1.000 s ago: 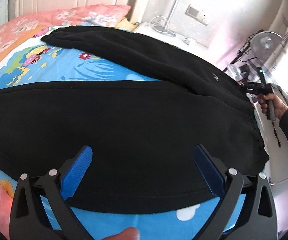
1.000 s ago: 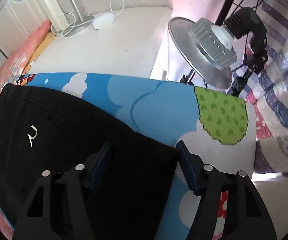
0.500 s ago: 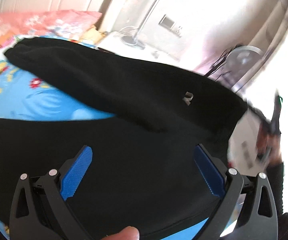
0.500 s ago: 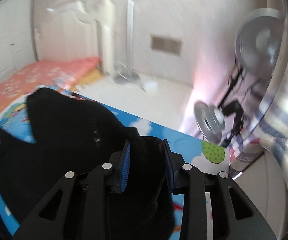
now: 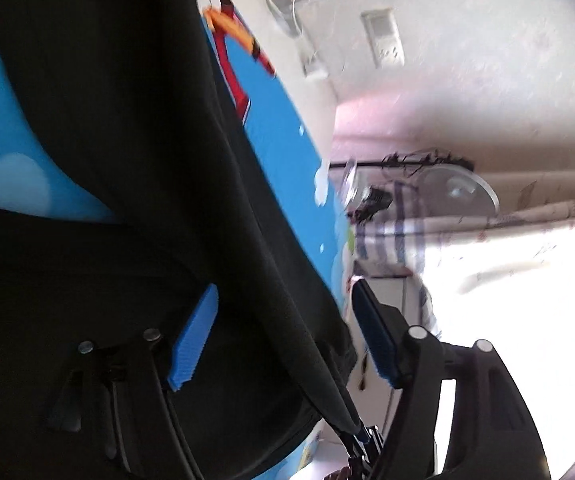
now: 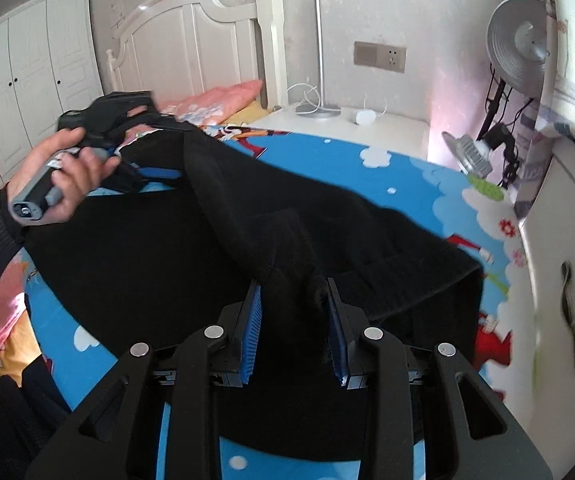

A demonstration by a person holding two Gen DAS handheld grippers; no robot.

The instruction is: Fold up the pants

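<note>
Left wrist view, rolled sideways and blurred: the black pants (image 5: 135, 160) fill the left half, draped over the blue cartoon bedsheet (image 5: 283, 148). The left tool (image 5: 283, 332) has its blue pads (image 5: 193, 340) spread apart, with a fold of the pants running between them; whether the fold touches either pad I cannot tell. To the right are a wall socket (image 5: 383, 38) and a round lamp (image 5: 457, 192).

In the right wrist view, a hand (image 6: 61, 168) at far left grips the left tool's handle above the pants (image 6: 191, 256), which lie spread on the bed (image 6: 367, 160). At centre the right tool (image 6: 293, 332) is clamped on a bunched ridge of the fabric. A nightstand (image 6: 391, 128) stands beyond.
</note>
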